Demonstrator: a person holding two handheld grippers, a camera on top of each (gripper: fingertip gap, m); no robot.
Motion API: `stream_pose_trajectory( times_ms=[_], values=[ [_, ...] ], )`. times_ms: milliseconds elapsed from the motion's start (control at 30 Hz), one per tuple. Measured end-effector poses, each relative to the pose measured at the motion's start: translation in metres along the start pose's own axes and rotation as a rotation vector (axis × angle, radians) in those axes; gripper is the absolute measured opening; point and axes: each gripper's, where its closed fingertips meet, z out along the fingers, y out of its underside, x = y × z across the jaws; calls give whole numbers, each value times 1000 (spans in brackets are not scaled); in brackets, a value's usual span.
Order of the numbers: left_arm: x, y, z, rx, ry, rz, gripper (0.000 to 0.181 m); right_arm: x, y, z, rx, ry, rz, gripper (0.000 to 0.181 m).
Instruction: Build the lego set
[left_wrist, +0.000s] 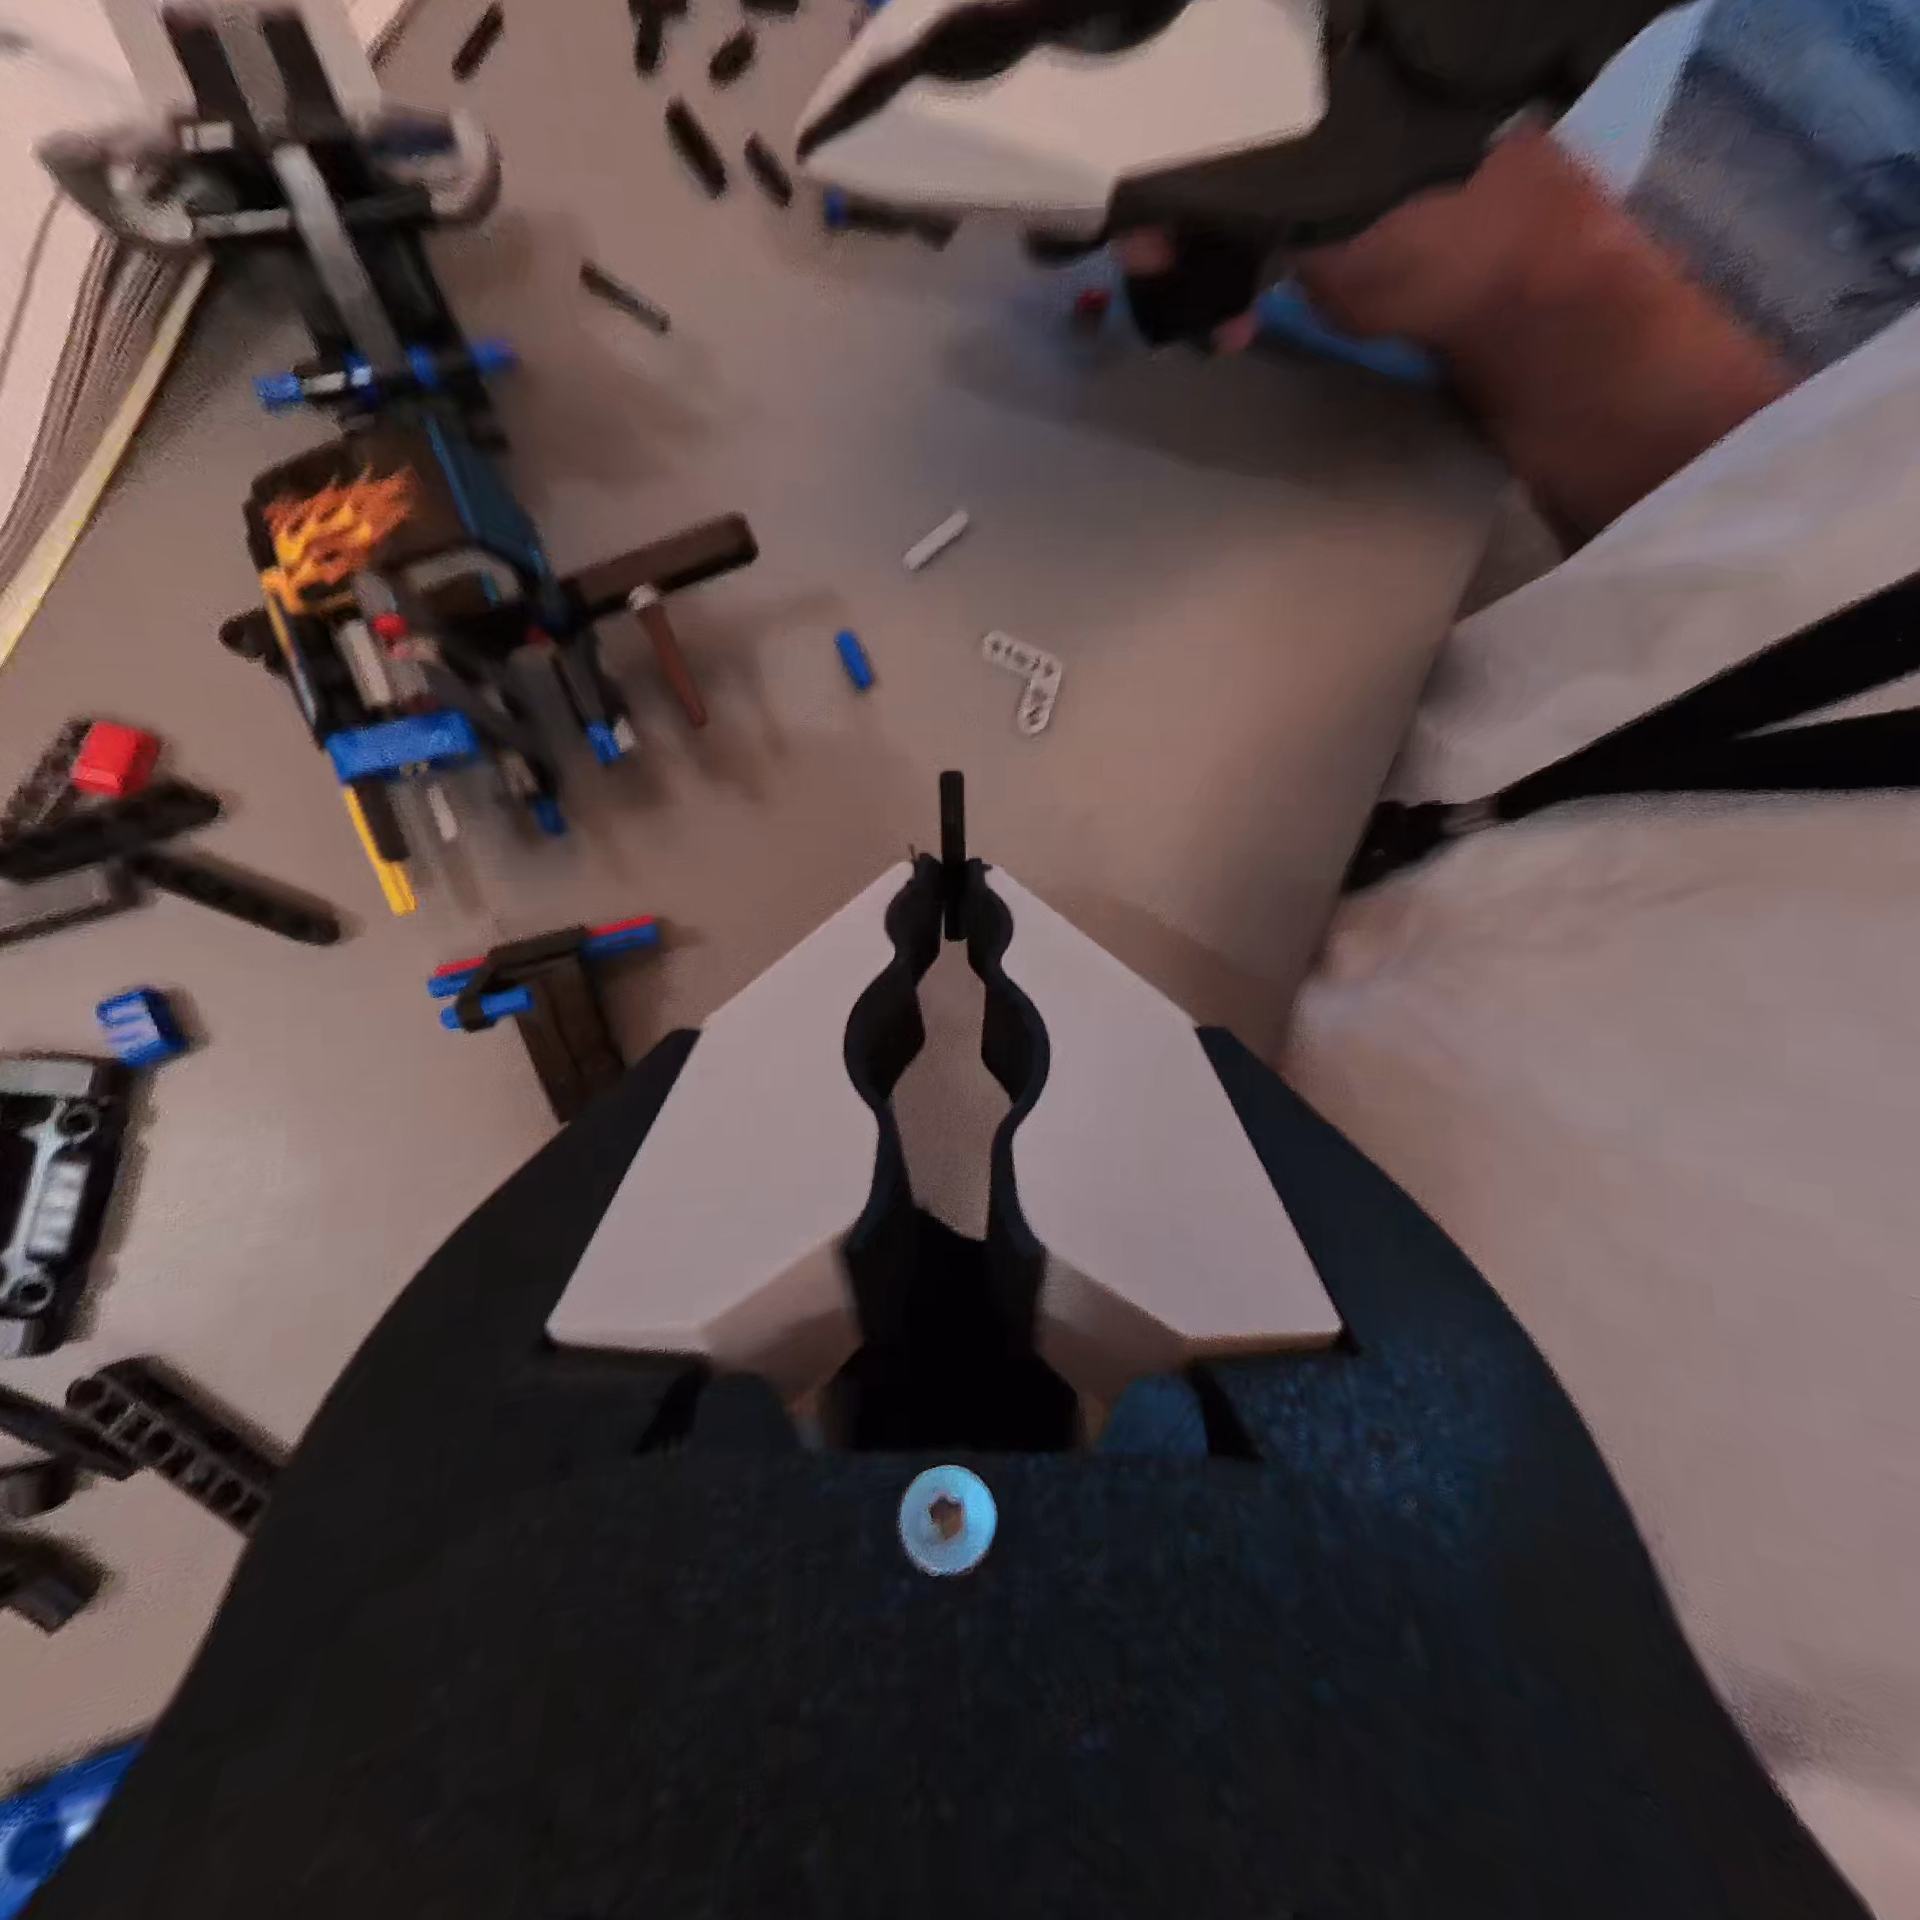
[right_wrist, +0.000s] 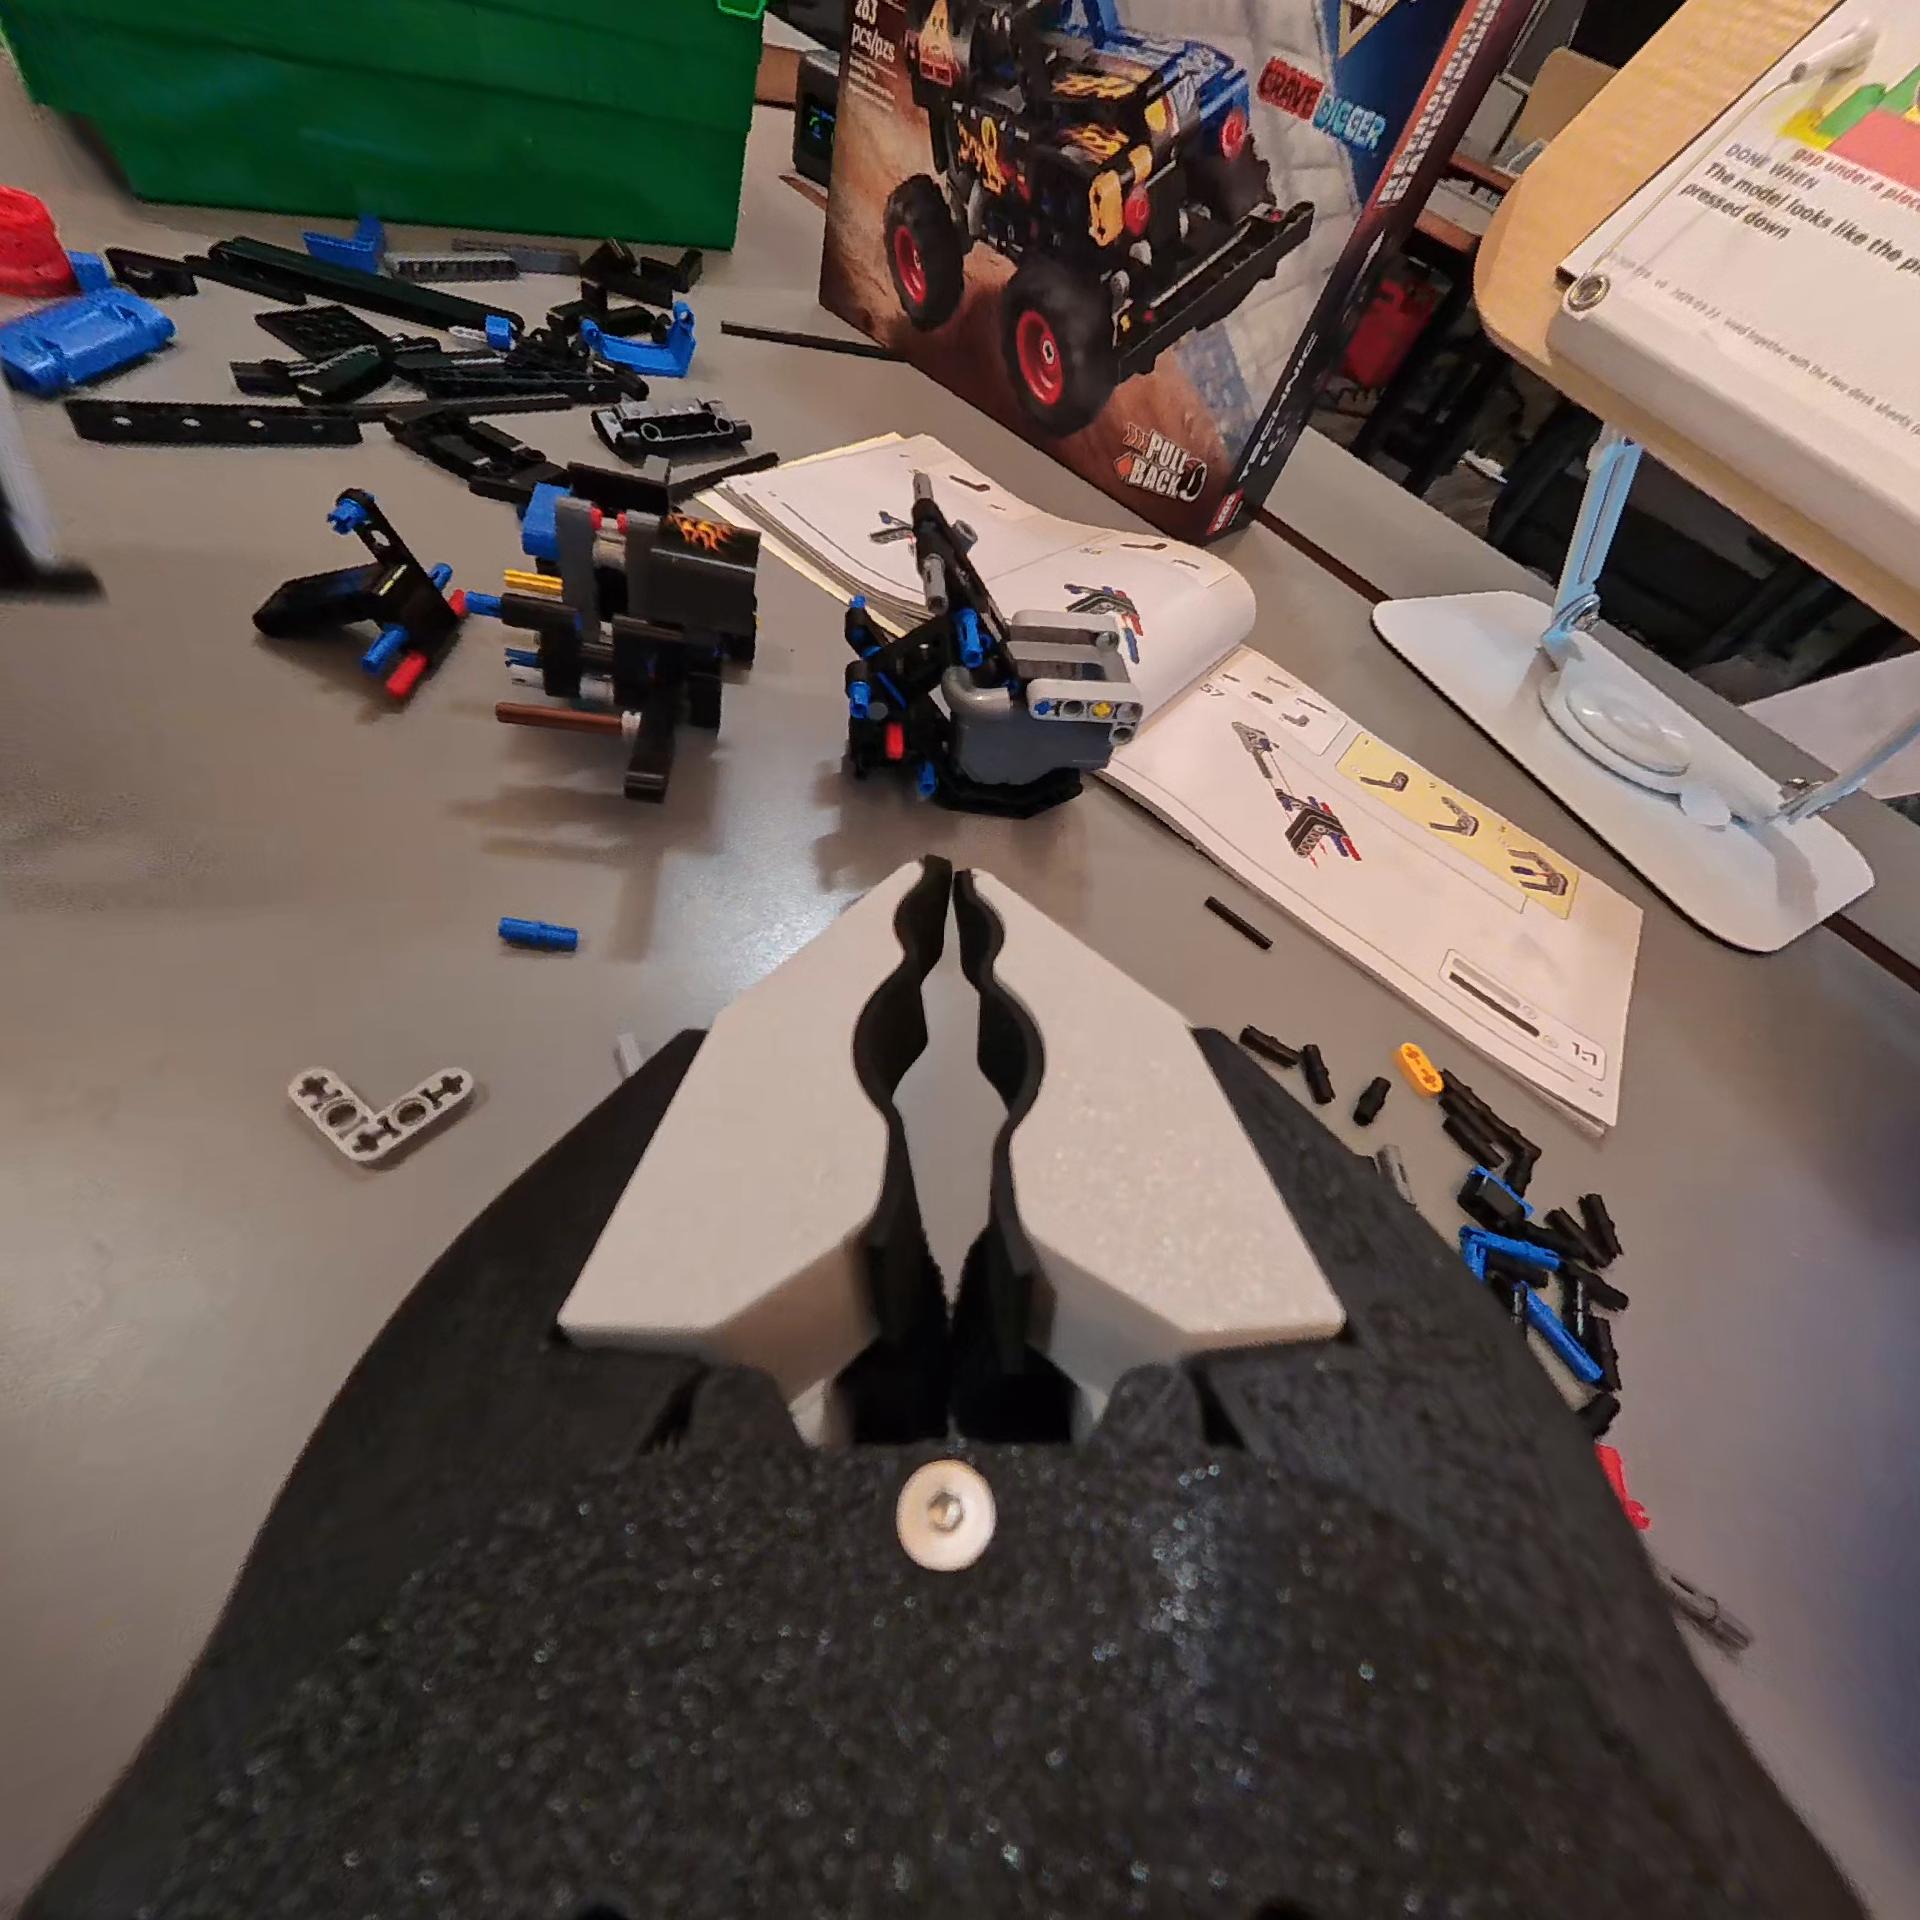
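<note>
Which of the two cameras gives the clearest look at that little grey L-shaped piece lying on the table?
The right wrist view: the grey L-shaped piece lies close and sharp, holes visible, left of the right gripper. The left wrist view shows it smaller, farther off and slightly blurred, beyond the left gripper.

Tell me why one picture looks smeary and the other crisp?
Left wrist view: motion blur smears the flame-panel assembly and the far right gripper, while the left gripper and its black pin stay sharp. Right wrist view: crisp, soft shadows under the grey-frame assembly; wide-angle bending at the edges in both.
</note>
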Motion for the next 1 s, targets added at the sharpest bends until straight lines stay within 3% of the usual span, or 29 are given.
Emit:
stream_pose_trajectory(
  times_ms=[200, 333, 433, 567, 1000],
  values=[
    [0, 17, 31, -55, -24, 71, 2, 19, 7, -6, -57, 92, 28, 1],
    [1, 24, 43, -93, -27, 146, 2, 94, 46, -34, -259, 278, 61, 4],
    [0, 23, 45, -86, -33, 184, 2, 129, 85, -46, -378, 242, 208, 10],
    [0, 18, 51, -54, -24, 165, 2, 128, 115, -37, -453, 115, 286, 15],
    [2, 14, 61, -49, -8, 127, 5, 128, 109, -23, -436, 89, 217, 6]
  ],
)
